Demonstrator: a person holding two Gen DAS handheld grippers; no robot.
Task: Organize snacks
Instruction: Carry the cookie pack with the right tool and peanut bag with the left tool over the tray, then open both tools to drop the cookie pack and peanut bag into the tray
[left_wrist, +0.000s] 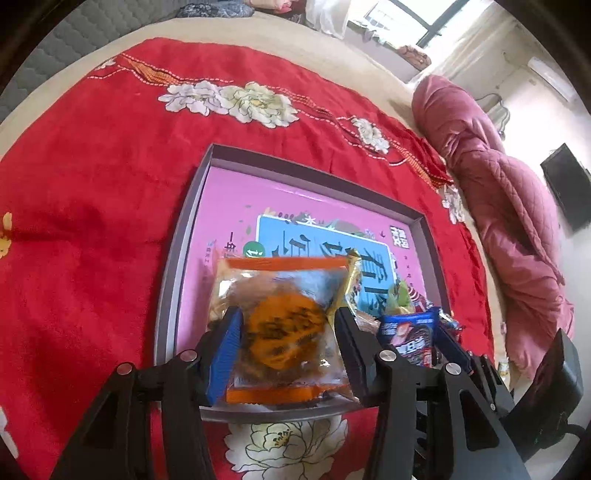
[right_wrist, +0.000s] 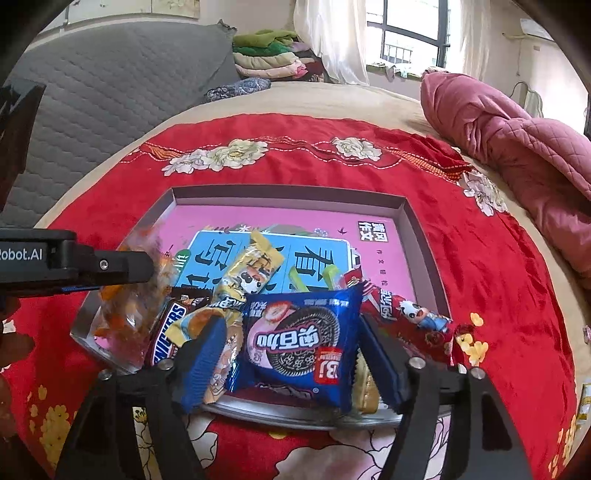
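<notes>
Resting in the tray (right_wrist: 421, 236) already, several snacks remain heaped lower centre (unsorted), left gripper (left_wrist: 288, 325) grasping an orange packet (left_wrist: 284, 332), right gripper (right_wrist: 291, 350) released around a blue cookie pack (right_wrist: 299, 339).

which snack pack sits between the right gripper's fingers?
The blue Oreo-style cookie pack, between the right gripper fingers; the Snickers bar and yellow panda wrapper lie further left.

Red plush blanket (right_wrist: 461, 258) with white embroidered flowers spread over a beige bed sheet (right_wrist: 332, 99). Pink quilted comforter (right_wrist: 517, 147) bunched along the right edge; grey quilted headboard (right_wrist: 110, 81) at far left, folded clothes stacked (right_wrist: 273, 55) beside it. Window with white curtain (right_wrist: 332, 37) behind; dark wall-mounted screen (left_wrist: 565, 184) at right.
</notes>
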